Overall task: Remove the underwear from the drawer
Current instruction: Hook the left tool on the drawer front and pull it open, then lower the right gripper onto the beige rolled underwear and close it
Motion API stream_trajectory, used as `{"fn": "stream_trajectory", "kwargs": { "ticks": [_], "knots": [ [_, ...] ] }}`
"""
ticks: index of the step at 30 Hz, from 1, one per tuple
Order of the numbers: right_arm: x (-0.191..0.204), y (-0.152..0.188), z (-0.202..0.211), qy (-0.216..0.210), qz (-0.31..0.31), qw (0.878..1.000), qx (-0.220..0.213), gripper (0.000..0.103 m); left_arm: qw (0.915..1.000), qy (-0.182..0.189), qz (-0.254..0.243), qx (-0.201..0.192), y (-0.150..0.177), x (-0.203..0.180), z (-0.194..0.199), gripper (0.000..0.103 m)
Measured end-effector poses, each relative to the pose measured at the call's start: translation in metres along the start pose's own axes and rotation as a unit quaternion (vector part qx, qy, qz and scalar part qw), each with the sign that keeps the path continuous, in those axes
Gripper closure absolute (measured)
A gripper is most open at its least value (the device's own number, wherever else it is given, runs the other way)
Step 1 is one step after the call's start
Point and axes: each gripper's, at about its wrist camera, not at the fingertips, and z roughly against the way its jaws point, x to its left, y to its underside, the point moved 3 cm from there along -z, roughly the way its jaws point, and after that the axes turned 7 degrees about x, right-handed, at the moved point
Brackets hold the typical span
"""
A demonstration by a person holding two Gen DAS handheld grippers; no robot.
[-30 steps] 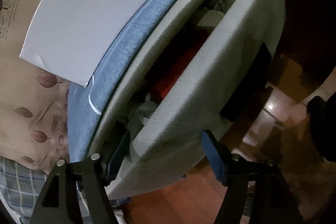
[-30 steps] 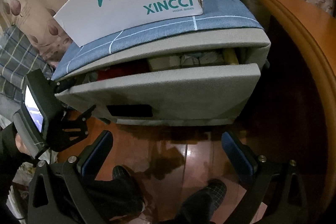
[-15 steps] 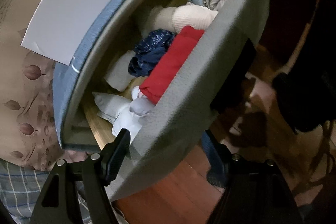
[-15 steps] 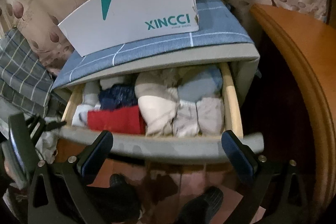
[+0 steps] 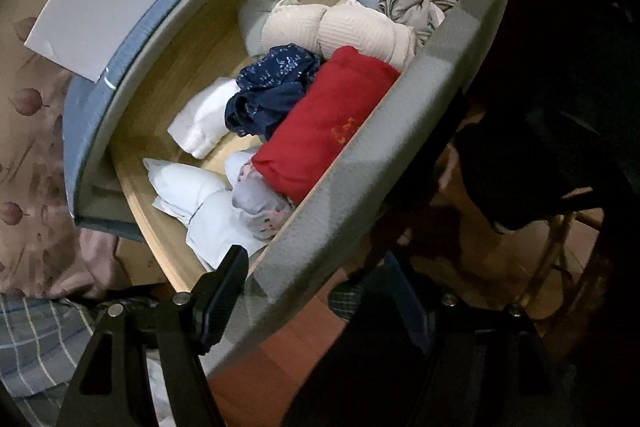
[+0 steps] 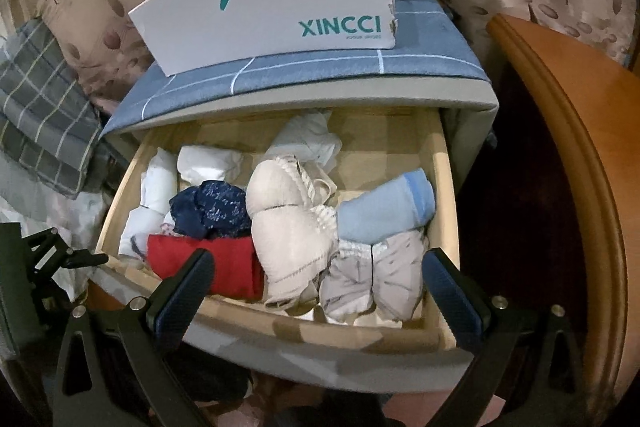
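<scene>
Drawer (image 6: 276,337) stood pulled out beneath one white box (image 6: 280,3), holding roughly eight folded underwear pieces: one red (image 6: 236,267), one navy speckled (image 6: 212,211), one cream ribbed (image 6: 288,227), one pale blue (image 6: 384,211), one grey (image 6: 372,279), about three white (image 6: 208,163). Left gripper (image 5: 308,303) straddled the drawer front, fingers spread; right gripper (image 6: 320,291) hovered spread above the drawer front, empty.
</scene>
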Motion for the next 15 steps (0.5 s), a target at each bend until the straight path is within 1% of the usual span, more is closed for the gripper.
{"fn": "stream_trajectory", "kwargs": {
  "ticks": [3,8,9,10,11,14,15],
  "knots": [
    [0.003,0.0,-0.004,-0.001,0.007,1.0,0.012,0.001,1.0,0.001,0.008,-0.001,-0.001,0.006,0.0,0.031],
    [0.006,0.0,-0.007,-0.001,0.018,1.0,0.02,0.001,0.9986,0.031,0.04,-0.013,-0.007,0.015,0.003,0.031],
    [0.007,0.0,-0.008,-0.002,0.02,1.0,0.021,0.001,0.9977,0.04,0.052,-0.019,-0.008,0.02,0.004,0.031],
    [0.007,0.0,-0.009,-0.003,0.021,0.999,0.024,0.001,0.9967,0.042,0.065,-0.024,0.0,0.013,0.009,0.031],
    [0.007,-0.002,-0.01,-0.003,0.023,0.999,0.027,0.001,0.9955,0.045,0.078,-0.028,0.0,0.018,0.01,0.031],
    [0.011,-0.002,-0.015,-0.01,0.027,0.999,0.034,0.001,0.9902,0.057,0.118,-0.047,0.006,0.025,0.016,0.031],
    [0.012,-0.003,-0.016,-0.012,0.029,0.999,0.036,0.001,0.9868,0.07,0.136,-0.053,0.007,0.031,0.018,0.031]
  ]
}}
